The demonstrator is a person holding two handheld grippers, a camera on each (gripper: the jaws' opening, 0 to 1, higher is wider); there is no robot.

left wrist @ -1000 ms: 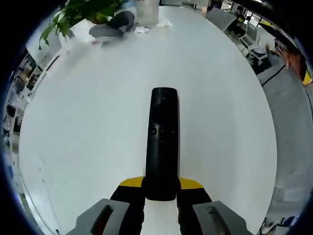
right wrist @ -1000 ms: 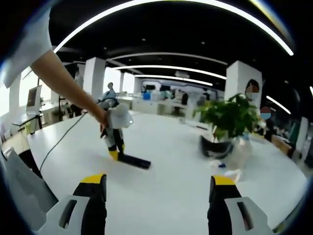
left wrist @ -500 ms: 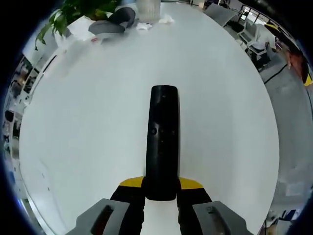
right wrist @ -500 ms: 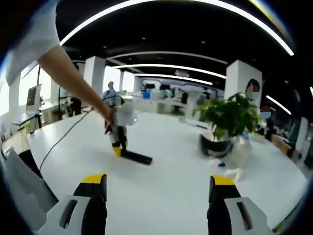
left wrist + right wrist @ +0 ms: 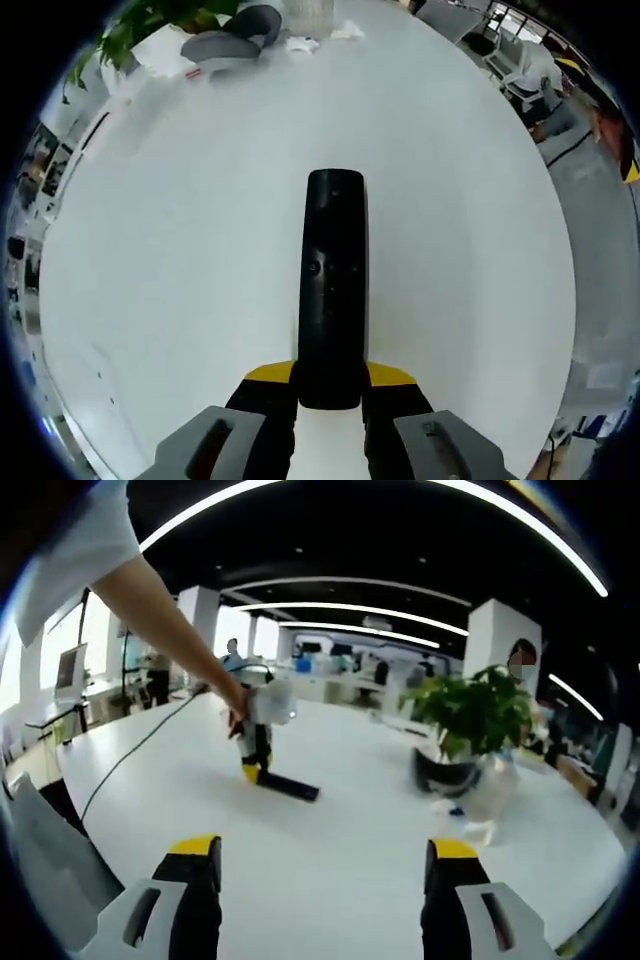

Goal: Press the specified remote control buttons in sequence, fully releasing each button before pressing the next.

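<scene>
A long black remote control [image 5: 332,285] sticks forward out of my left gripper [image 5: 330,385], whose yellow-tipped jaws are shut on its near end. It hangs over the white table [image 5: 180,250]. In the right gripper view the same remote [image 5: 288,787] lies low over the table [image 5: 330,870], held by the left gripper [image 5: 256,763] in a person's hand. My right gripper [image 5: 318,865] stands open in the foreground, well short of the remote, with nothing between its jaws.
A potted plant [image 5: 470,720] in a dark pot stands at the table's far right beside a clear plastic bag [image 5: 495,790]. The plant [image 5: 150,20] and a grey object [image 5: 225,45] sit at the table's far edge. A cable [image 5: 140,750] trails across the table's left.
The left gripper with the remote has shifted slightly right and farther off in the right gripper view. Both grippers keep their states.
</scene>
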